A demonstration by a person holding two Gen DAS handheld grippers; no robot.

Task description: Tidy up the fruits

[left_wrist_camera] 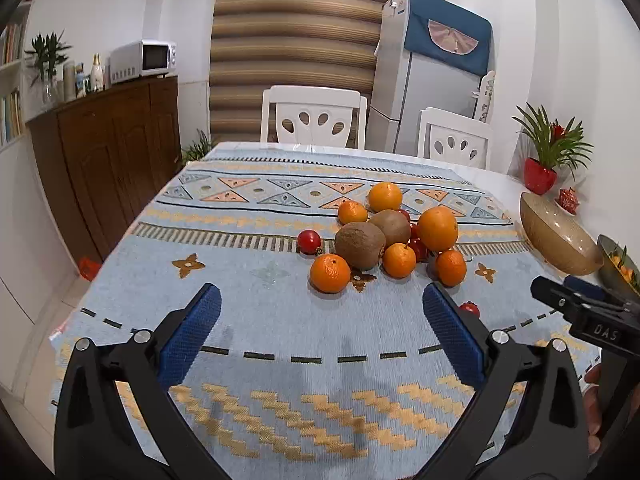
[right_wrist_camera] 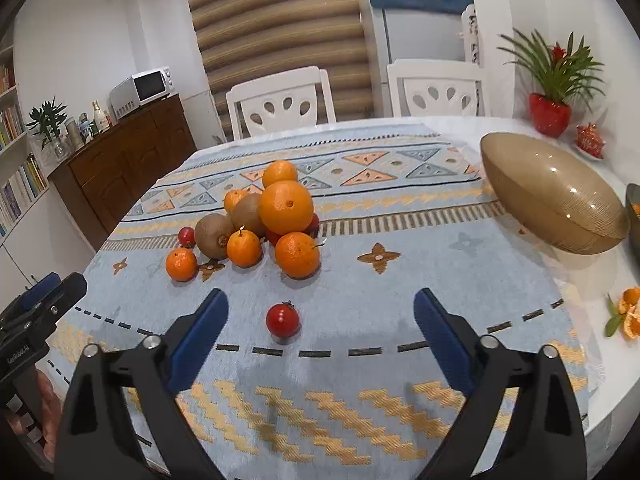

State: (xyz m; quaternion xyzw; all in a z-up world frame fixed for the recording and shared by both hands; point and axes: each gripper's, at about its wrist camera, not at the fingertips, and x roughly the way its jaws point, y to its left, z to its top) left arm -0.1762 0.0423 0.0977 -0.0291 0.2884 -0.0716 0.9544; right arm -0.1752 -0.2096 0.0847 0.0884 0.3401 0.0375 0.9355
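The room was a dining corner: striped blind, two white chairs at the far edge of the table point(right_wrist_camera: 600, 380), a patterned blue cloth point(left_wrist_camera: 280, 320) over most of its top. Going left to right, my left gripper point(left_wrist_camera: 320, 320) hung above the near edge with its jaws wide apart and nothing between them. Ahead of it, toward the middle of the table, the fruit pile point(left_wrist_camera: 380, 236) sat in one cluster: kiwis, oranges, small mandarins, red tomatoes tucked among them, most of them touching. One mandarin point(left_wrist_camera: 330, 273) lay at the pile's near-left side, just clear of the rest. A lone red tomato point(right_wrist_camera: 283, 319) lay apart from the pile, nearer the near edge. My right gripper point(right_wrist_camera: 320, 320) was likewise spread and empty, with that tomato lying ahead of its blue fingers point(right_wrist_camera: 200, 332), roughly centred between them. At the right edge stood a brown bowl point(right_wrist_camera: 560, 184), empty as far as I could see, a second dish beyond it only partly visible, and mandarin peel point(right_wrist_camera: 630, 312) on the bare tabletop.

My judgement: the stray tomato was the sensible first pick. To do it well I would have lowered squarely over it, kept it centred, closed gently since it looked soft and liable to roll, then carried it clear of the pile to the bowl.
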